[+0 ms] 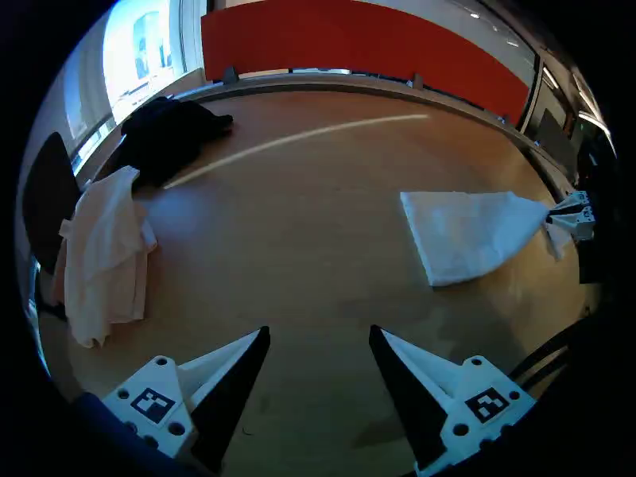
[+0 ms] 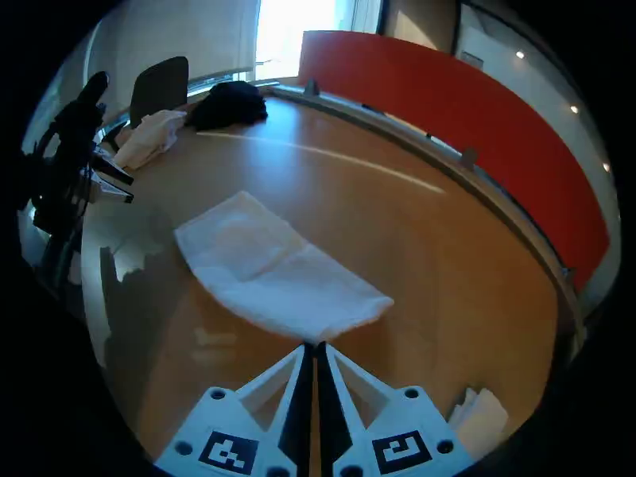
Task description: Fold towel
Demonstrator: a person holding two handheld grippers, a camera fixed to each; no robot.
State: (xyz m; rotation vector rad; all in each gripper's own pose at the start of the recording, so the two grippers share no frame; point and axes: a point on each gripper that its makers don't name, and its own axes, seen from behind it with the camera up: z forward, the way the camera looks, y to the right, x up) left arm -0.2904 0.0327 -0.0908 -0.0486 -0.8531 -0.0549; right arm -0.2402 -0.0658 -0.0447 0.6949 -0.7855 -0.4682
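towel [image 2: 274, 270]: white, one item, lying flat on the wooden table [image 2: 445, 262] as a rough oblong with soft creases across it. it sits straight ahead of the right gripper [image 2: 316, 347], its near corner drawn to a point at the fingertips.
right gripper: fingers pressed together on that corner, held low over the tabletop.
left gripper [image 1: 319, 329]: fingers spread wide with nothing between them, pointed across bare table. the towel lies ahead and to its right, well apart.
surroundings, outward from the left gripper:
- heap of white cloth [image 1: 103, 254], ahead-left at the table edge
- black garment [image 1: 167, 135], beyond the heap
- dark chair [image 1: 46, 191], left of the heap, off the table
- red partition [image 1: 358, 40], along the far edge
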